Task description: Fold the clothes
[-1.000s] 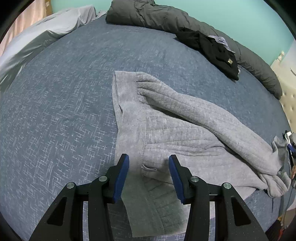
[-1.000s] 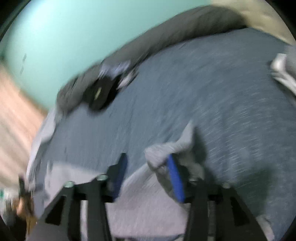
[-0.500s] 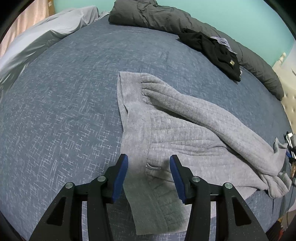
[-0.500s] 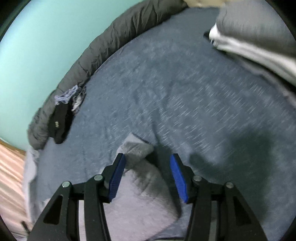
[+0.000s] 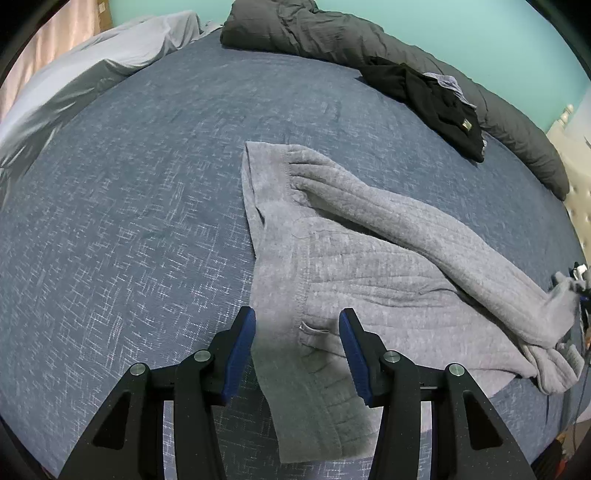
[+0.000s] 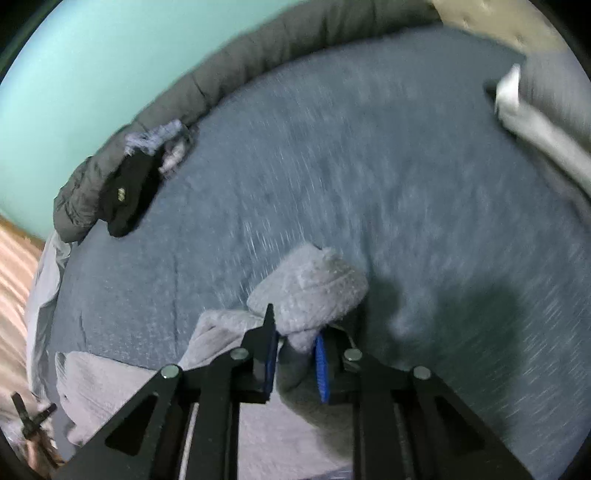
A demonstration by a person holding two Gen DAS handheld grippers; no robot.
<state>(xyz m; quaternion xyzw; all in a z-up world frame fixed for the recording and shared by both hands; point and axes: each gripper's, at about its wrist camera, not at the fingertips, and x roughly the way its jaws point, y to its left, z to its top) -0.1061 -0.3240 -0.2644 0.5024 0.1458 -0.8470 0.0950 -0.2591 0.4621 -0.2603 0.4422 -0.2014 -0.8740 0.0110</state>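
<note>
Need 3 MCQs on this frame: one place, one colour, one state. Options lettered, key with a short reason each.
1. Where is the black garment?
A. on the dark duvet's edge
B. under the grey sweater
C. on the floor

2. The bedsheet is:
A. red
B. blue
C. white

3. The right hand-held gripper is:
A. wide open over bare sheet
B. out of view
C. shut on the sweater's cuff

A: it lies against the duvet by the wall.
B: blue weave all round.
C: its jaws have just been closing and its pads pinch the cuff.
</note>
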